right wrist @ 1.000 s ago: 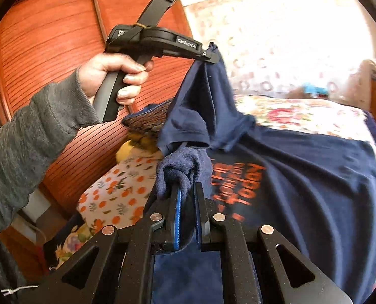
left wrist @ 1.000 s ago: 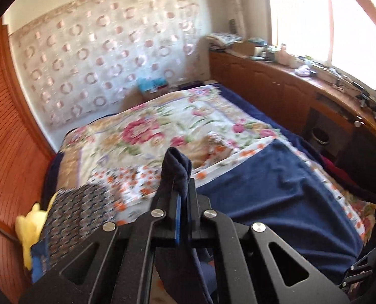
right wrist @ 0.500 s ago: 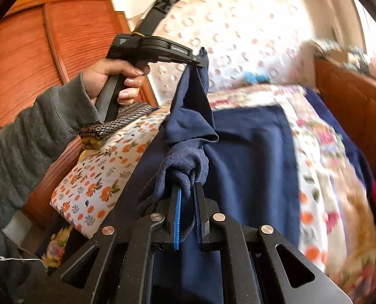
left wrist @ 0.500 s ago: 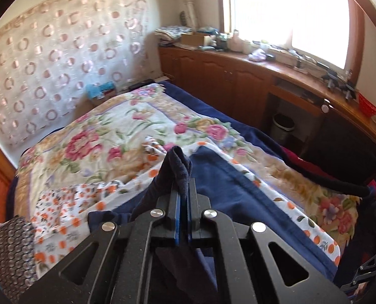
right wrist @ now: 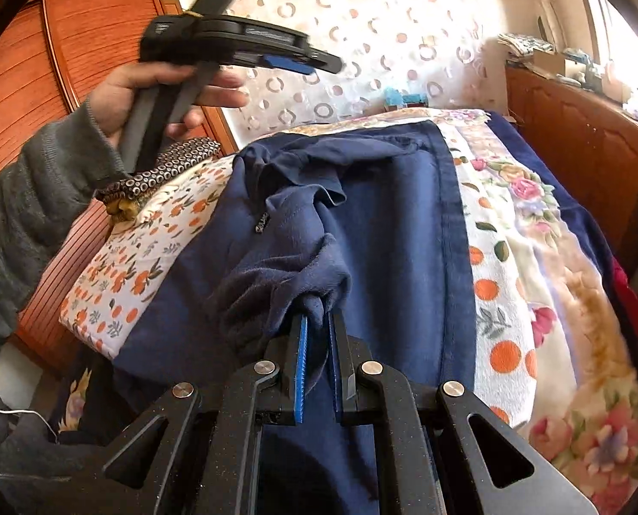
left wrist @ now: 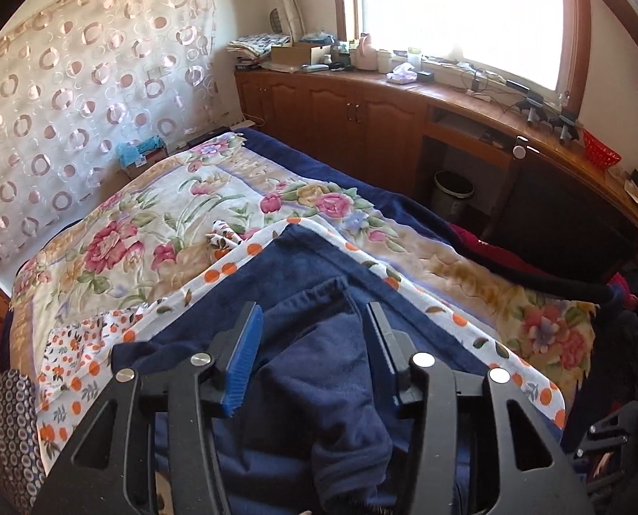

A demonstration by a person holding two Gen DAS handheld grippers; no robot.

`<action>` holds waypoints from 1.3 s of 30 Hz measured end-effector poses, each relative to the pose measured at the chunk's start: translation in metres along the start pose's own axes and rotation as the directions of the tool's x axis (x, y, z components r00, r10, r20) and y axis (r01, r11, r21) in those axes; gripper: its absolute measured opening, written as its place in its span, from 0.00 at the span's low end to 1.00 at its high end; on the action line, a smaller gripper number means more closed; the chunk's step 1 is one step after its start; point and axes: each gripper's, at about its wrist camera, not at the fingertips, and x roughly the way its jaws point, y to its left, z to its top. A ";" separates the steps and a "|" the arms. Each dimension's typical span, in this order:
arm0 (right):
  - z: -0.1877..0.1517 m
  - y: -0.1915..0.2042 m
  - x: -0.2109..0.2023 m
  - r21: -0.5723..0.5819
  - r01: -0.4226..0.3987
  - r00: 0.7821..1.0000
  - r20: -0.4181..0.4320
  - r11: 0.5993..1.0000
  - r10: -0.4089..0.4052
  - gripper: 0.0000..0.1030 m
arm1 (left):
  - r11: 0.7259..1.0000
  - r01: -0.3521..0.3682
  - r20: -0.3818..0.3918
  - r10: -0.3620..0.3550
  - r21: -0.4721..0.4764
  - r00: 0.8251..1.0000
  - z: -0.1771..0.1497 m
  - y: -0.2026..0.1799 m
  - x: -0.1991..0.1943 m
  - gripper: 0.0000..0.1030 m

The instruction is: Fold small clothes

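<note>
Your floral quilted bedspread [left wrist: 156,223] covers the bed, and on it lies an orange-dotted white cloth [right wrist: 499,300]. The navy blue cotton T-shirt [right wrist: 396,223] is spread flat over that cloth. Your left gripper [left wrist: 314,343] has just been opening: its jaws stand apart, and navy fabric lies slack between them, unpinched. Your right gripper [right wrist: 319,343] is clamped tight on a bunched fold of the shirt.

The far half of the bed [left wrist: 156,223] lies flat and open for passing, hemmed by the curtained wall [left wrist: 83,77] beyond, the cluttered wooden counter [left wrist: 469,98] on the window side and the wooden panel [right wrist: 61,51] opposite.
</note>
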 end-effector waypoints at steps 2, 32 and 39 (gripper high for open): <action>0.000 0.002 -0.001 0.000 0.012 1.000 0.004 1.000 -0.012 0.09 | 1.000 0.010 0.017 -0.009 -0.020 1.000 -0.010 0.004 -0.009 0.55; 0.015 0.084 0.022 -0.225 0.013 1.000 0.026 0.974 -0.008 0.43 | 0.966 -0.097 -0.098 0.075 -0.239 0.992 -0.213 0.033 -0.038 0.75; 0.003 0.076 0.056 -0.246 0.016 0.997 -0.076 0.969 -0.035 0.43 | 0.959 -0.092 -0.111 0.064 -0.267 0.992 -0.225 0.030 -0.031 0.75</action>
